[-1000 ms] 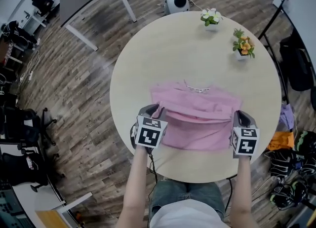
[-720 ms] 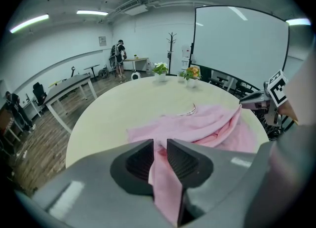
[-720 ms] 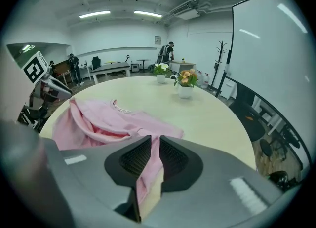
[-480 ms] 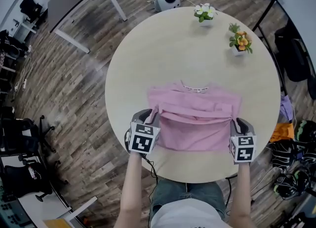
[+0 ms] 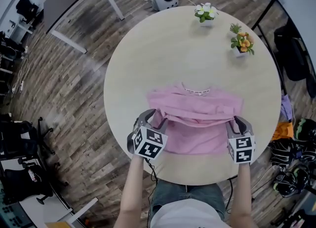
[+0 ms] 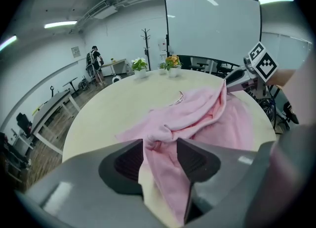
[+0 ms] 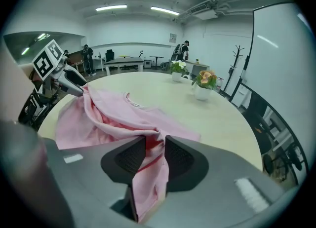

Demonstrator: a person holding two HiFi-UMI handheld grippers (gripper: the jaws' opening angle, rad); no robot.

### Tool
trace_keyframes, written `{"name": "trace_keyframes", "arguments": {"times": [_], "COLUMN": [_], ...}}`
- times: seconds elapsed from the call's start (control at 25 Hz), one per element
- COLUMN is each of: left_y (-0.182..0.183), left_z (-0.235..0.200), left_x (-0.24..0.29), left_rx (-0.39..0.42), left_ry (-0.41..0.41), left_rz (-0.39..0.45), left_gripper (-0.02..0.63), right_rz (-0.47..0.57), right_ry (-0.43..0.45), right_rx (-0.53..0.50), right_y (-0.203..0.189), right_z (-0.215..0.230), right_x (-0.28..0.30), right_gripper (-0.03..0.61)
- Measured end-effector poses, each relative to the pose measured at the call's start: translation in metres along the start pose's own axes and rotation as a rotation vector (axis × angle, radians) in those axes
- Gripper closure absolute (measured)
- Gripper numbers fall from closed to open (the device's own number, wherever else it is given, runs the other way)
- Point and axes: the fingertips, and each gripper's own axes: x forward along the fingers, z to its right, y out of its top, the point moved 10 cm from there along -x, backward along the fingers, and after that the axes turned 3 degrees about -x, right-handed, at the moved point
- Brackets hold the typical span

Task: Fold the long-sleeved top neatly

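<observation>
An open-plan office or lab is showing here: strip lights [image 7: 111, 8] are shining overhead, people [image 7: 183, 50] are standing by a long desk [image 7: 123, 63], and office chairs [image 5: 22, 126] are sitting on wood-plank floor [image 5: 84, 89].

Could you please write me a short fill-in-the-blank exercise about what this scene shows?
The top lies on a ____ table.
The top's colour is ____.
____ potted plants stand near the table's far edge.
The left gripper and right gripper each have jaws ____ on the top.
Missing words: round; pink; two; shut.
</observation>
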Motion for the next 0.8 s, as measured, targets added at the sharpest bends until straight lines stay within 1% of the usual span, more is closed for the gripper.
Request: {"name": "trace_keyframes", "arguments": {"times": [0.04, 0.16, 0.24, 0.28, 0.36, 0.48, 0.6, 0.72, 0.8], "left_y": [0.002, 0.010, 0.016, 0.019, 0.025, 0.028, 0.028, 0.026, 0.025], "left_z": [-0.001, -0.007, -0.013, -0.016, -0.024, -0.034, -0.037, -0.034, -0.032], "left_x": [0.002, 0.012, 0.020, 0.023, 0.028, 0.034, 0.036, 0.034, 0.033], "left_rx": [0.006, 0.000, -0.014, -0.021, -0.036, -0.055, -0.070, -0.099, -0.107], "left_ry": [-0.005, -0.020, -0.022, -0.023, -0.026, -0.018, -0.035, -0.088, -0.117], "left_rz": [0.005, 0.016, 0.027, 0.033, 0.042, 0.040, 0.040, 0.051, 0.050], "left_gripper": [0.402, 0.402, 0.407, 0.414, 0.434, 0.484, 0.485, 0.483, 0.462], "right_rz": [0.004, 0.008, 0.013, 0.016, 0.016, 0.000, -0.008, -0.013, -0.022], "right_ry": [-0.003, -0.017, -0.024, -0.028, -0.032, -0.049, -0.065, -0.029, -0.004], "right_rx": [0.000, 0.004, 0.011, 0.017, 0.032, 0.054, 0.075, 0.080, 0.079], "right_y": [0.001, 0.005, 0.011, 0.014, 0.020, 0.024, 0.024, 0.022, 0.021], "right_z": [0.001, 0.008, 0.014, 0.017, 0.023, 0.031, 0.036, 0.035, 0.032], "right_x": [0.001, 0.008, 0.013, 0.015, 0.019, 0.026, 0.028, 0.029, 0.031], "right_gripper": [0.447, 0.505, 0.521, 0.547, 0.548, 0.553, 0.551, 0.499, 0.468]}}
